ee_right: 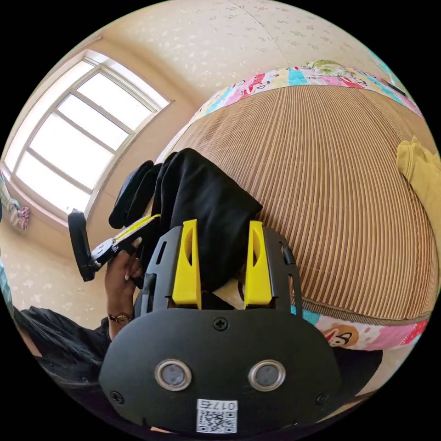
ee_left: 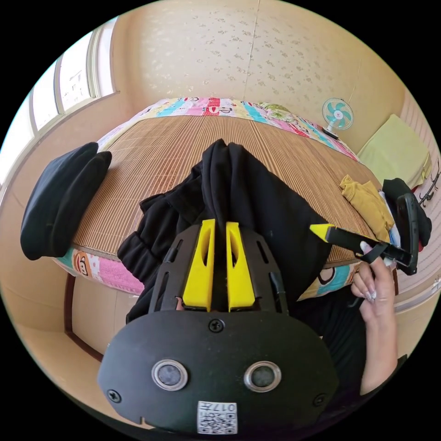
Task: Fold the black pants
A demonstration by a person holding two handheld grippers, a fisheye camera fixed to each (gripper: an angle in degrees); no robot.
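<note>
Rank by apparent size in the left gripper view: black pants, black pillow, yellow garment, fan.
1. black pants, nearest the camera, so inflated
2. black pillow
3. yellow garment
4. fan, far off at the wall, so true size against the garment is unsure

The left gripper (ee_left: 219, 225) has its two yellow jaws drawn close together, both pressing on a fold of the black pants (ee_left: 248, 202) between them. In the right gripper view, the right gripper (ee_right: 223, 225) holds its jaws apart, dark cloth lying between them without both jaws clearly pressing it. In the left gripper view, the person's right hand (ee_left: 374, 285) grips the right gripper's handle. The left hand (ee_right: 120, 275) holds the left gripper's handle, a watch on its wrist.
</note>
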